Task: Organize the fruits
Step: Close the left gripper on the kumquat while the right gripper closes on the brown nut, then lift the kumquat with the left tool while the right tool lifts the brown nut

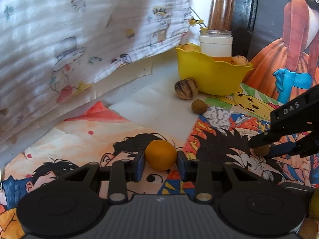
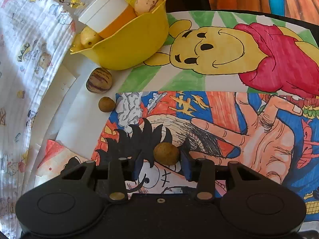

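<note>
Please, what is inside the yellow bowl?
Inside the yellow bowl stand a white-lidded jar and two pale fruits, one striped, one plain. The bowl's wall hides its bottom.

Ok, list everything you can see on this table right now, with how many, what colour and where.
Orange fruit: one, orange, on the drawings, between the left jaws.
Small round brown fruit: two; one between the right jaws, one loose at the paper's edge.
Striped fruit: one, tan with dark stripes, in front of the bowl.
Bowl: one, yellow, wavy rim, at the back.
Pale yellow fruit: two in the bowl, one streaked, one plain.
Jar: one, white and orange, leaning in the bowl.
Cartoon drawings: several, coloured, covering the table.
Printed cloth: one, white, hanging at the left.
Left gripper: black, shut on the orange fruit.
Right gripper: black, pads touching the brown fruit.
</note>
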